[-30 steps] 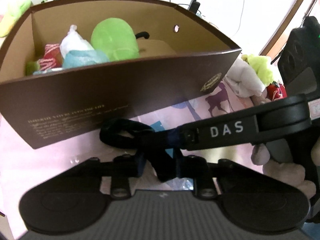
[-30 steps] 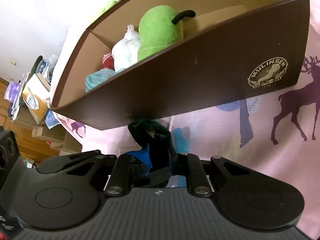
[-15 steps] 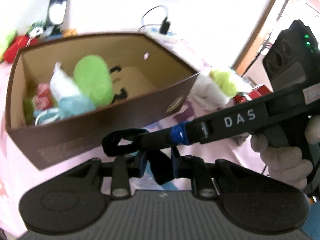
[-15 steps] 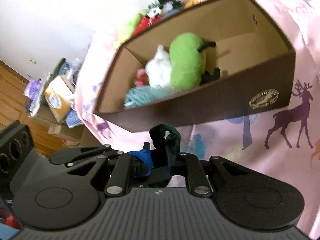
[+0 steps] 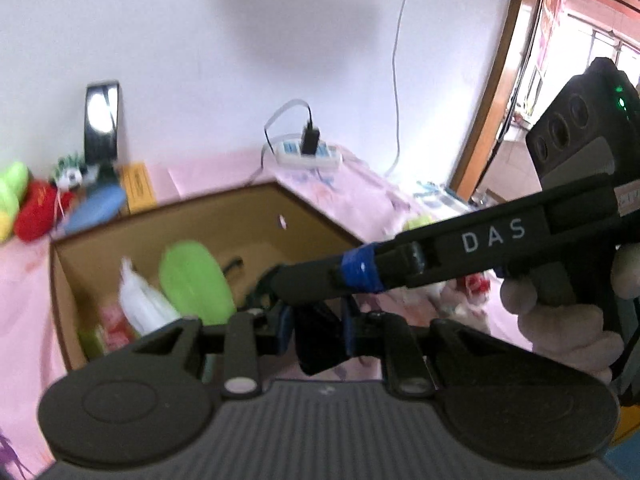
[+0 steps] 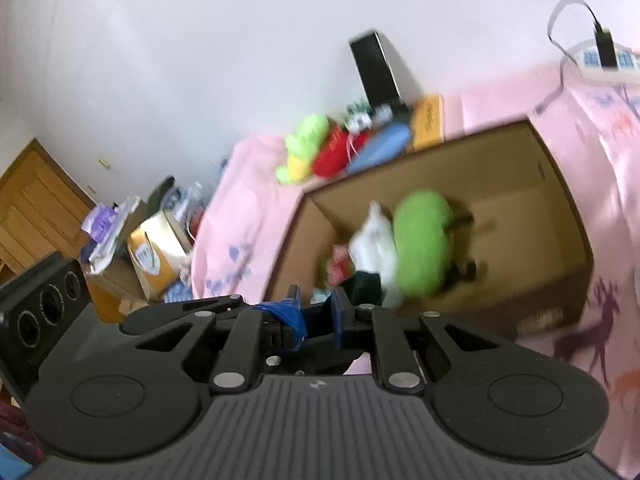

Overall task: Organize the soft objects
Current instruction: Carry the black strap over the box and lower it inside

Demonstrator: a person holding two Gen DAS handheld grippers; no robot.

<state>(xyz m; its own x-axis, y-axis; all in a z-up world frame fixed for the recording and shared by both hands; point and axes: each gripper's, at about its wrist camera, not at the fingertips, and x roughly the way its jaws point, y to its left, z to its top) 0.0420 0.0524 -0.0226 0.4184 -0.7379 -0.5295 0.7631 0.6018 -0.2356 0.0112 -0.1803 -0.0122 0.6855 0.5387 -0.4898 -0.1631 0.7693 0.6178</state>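
Pink deer-print bedsheet [image 6: 592, 184] under an open cardboard box [image 6: 568, 216]; both my jaws pinch one dark, limp cloth item [image 5: 316, 340]. It looks light and floppy, so I judge gathered folds the best hold.

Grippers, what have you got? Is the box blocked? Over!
Left gripper and right gripper both shut on a dark cloth. Cardboard box below, open-topped, green plush inside. Nothing blocking.

The right gripper [image 6: 316, 314] is clamping its blue-taped jaws on a dark cloth [image 6: 366, 286], hanging above the brown cardboard box [image 6: 556, 208]. Inside, a green plush [image 6: 422, 240] is lying beside a white soft toy [image 6: 372, 240] on the pink sheet [image 6: 240, 224].
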